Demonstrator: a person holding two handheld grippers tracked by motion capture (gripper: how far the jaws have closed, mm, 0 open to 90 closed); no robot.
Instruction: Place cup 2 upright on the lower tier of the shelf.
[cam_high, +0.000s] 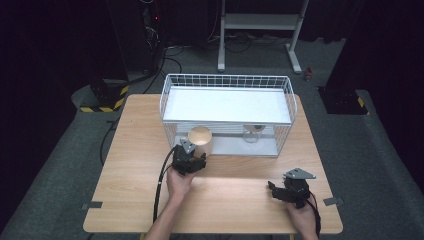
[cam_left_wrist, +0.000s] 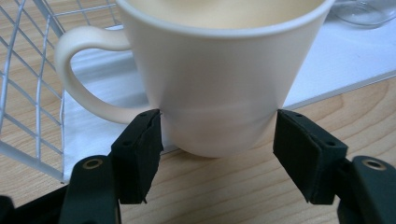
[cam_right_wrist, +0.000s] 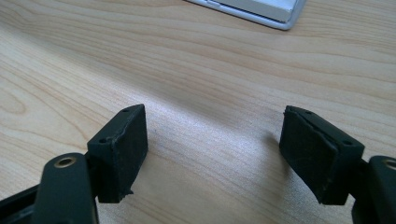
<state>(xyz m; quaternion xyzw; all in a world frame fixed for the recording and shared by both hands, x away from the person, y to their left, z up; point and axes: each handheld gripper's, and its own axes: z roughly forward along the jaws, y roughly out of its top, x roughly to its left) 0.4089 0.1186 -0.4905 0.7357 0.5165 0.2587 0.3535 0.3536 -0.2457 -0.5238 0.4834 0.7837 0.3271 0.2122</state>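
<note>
A cream mug (cam_high: 200, 136) with a side handle stands upright at the front left of a white wire basket (cam_high: 227, 76), at the edge of the basket's white floor. In the left gripper view the mug (cam_left_wrist: 219, 84) looms large, handle to the left. My left gripper (cam_high: 197, 155) (cam_left_wrist: 219, 140) has both black pads against the mug's lower sides. My right gripper (cam_high: 274, 191) (cam_right_wrist: 215, 149) rests low over bare wood at the table's front right, jaws wide apart with nothing between them.
The wire basket (cam_left_wrist: 28, 84) has a white upper shelf and a white floor; a clear glass (cam_high: 251, 134) (cam_left_wrist: 369, 11) stands on the floor to the mug's right. The wooden table (cam_high: 140, 150) ends just in front of both hands. Dark floor, cables and a metal stand lie beyond.
</note>
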